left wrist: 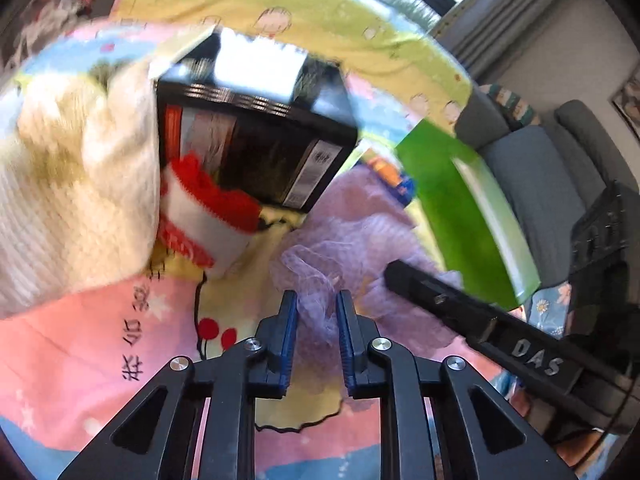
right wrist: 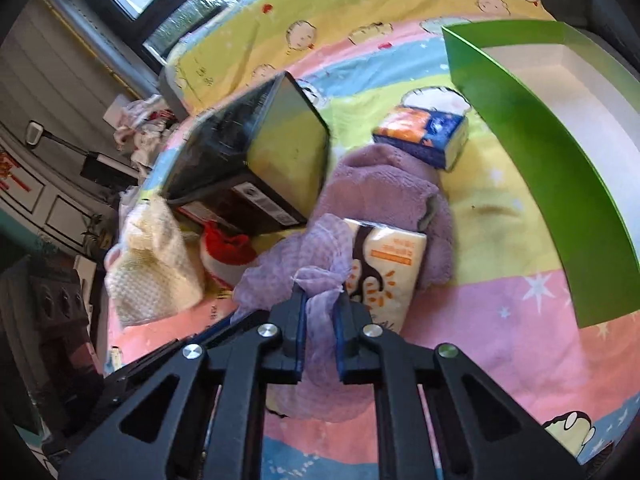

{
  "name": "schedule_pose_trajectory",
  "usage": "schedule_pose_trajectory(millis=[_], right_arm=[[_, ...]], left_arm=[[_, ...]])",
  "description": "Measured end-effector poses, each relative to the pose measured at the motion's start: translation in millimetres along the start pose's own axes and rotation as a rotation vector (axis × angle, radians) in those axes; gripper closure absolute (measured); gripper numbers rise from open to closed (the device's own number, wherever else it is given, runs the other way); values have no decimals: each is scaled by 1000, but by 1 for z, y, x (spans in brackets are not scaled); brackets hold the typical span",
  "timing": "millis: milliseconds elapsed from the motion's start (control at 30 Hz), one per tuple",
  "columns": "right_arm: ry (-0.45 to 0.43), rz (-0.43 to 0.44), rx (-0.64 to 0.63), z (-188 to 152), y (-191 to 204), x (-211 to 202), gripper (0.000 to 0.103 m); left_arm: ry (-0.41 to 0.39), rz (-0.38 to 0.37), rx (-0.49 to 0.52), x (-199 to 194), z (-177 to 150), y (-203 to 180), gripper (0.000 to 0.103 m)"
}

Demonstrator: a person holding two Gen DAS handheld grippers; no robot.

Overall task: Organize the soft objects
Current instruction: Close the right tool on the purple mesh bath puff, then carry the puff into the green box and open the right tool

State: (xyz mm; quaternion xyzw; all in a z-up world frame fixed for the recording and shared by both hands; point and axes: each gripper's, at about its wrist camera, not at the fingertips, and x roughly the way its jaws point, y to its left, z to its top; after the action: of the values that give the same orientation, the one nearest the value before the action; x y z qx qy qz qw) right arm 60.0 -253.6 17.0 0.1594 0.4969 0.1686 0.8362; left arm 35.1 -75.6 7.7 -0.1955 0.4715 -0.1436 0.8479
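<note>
The lilac mesh cloth lies bunched on the cartoon bedsheet, pinched by both the left gripper and right gripper. Pulling apart could tear it, or drag the tissue pack lying just right of it.

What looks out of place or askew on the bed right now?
The black box is tipped on its side, open mouth facing sideways, leaning over the red and white sock. The green box sits upright. Both the left gripper and right gripper pinch the same purple mesh cloth.
</note>
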Motion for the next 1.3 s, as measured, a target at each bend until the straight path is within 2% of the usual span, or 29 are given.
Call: schedule_pose_trajectory(millis=[133,267,533,667,967,1300], right_arm=[[-68,52,-1,5,3,-25,92],[-157,68,-7,16,5,-58,92],[-317,34,26,44,-22,-116,92],[-371,-5,68,56,-47,-134,92],[-416,-84,190,64,-111,-146,92],[-364,-178,311,60,-172,-127,92]], left_arm=[[-68,-38,57,-29,9,-20,85],[-126,-55,126,-45,26,-50,85],[-166,-86,263,-35,53,-120,85],[-146,-106,313,-15,63,-154,85],[-63,-129,390,39,67,-214,85],[65,-123,417,104,57,-234,85]])
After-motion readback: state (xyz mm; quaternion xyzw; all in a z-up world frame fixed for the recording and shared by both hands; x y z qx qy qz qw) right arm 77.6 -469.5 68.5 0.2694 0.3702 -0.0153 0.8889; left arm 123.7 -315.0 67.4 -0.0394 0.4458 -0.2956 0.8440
